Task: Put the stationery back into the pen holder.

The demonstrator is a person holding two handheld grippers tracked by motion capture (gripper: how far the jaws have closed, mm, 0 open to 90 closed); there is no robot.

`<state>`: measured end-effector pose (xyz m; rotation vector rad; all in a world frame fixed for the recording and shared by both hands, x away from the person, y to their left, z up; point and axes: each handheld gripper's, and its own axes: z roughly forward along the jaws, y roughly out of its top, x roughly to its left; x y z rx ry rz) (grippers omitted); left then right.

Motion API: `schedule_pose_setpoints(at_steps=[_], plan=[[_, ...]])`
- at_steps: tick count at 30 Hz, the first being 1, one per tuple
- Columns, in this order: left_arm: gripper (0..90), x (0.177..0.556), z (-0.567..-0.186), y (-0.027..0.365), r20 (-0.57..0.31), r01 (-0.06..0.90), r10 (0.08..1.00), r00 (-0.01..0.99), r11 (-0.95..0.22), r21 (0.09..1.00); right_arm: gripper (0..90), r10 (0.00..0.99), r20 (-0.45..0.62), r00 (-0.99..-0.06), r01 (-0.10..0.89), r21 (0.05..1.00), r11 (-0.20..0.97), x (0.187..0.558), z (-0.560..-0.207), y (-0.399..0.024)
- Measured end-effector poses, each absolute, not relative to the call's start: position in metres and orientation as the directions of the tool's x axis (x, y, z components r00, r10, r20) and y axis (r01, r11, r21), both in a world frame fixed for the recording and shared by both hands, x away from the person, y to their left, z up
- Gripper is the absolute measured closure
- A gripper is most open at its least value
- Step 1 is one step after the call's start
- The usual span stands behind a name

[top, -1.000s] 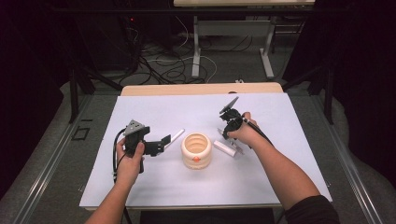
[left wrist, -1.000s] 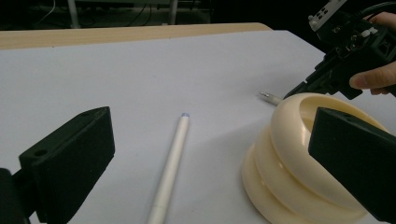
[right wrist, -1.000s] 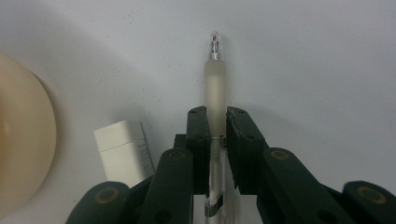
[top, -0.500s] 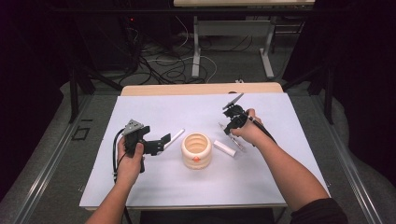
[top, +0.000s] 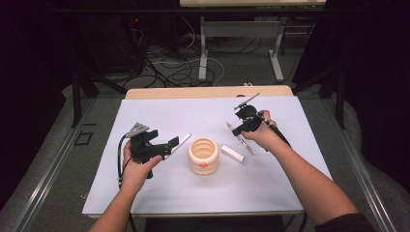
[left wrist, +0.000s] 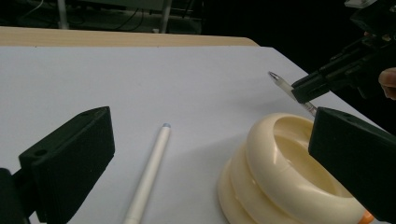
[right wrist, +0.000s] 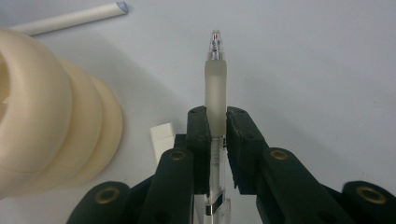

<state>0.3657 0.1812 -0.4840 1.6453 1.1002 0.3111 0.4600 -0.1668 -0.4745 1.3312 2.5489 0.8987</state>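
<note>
The right hand-held gripper is clamped on a clear frosted plastic pen; the left hand-held gripper stands apart. The smooth pen may slip before reaching the cream ribbed holder.

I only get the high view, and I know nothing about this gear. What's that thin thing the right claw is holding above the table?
Observer: The right gripper view shows it up close. It's a pen with a frosted grip and a clear tip, pinched between the jaws of the right claw.
Operator: And the white stick by the left claw, is that being grabbed too?
Observer: No. In the left gripper view the white stick lies flat on the table and has a bluish tip. The left claw stands wide open, with neither jaw touching it.
</note>
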Motion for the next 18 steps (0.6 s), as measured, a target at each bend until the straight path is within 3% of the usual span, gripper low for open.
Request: schedule_pose_setpoints(at_steps=[2, 18], plan=[[0.6, 0.365, -0.482, 0.180, -0.316, 0.498, 0.777, 0.545, 0.004, 0.867, 79.8, 0.777, 0.139, -0.614, 0.716, 0.512, 0.474, 0.456, -0.466, -0.168], [7.0, 0.357, -0.465, 0.174, -0.318, 0.478, 0.740, 0.593, -0.005, 0.878, 79.8, 0.692, 0.129, -0.710, 0.599, 0.628, 0.497, 0.415, -0.443, -0.156]])
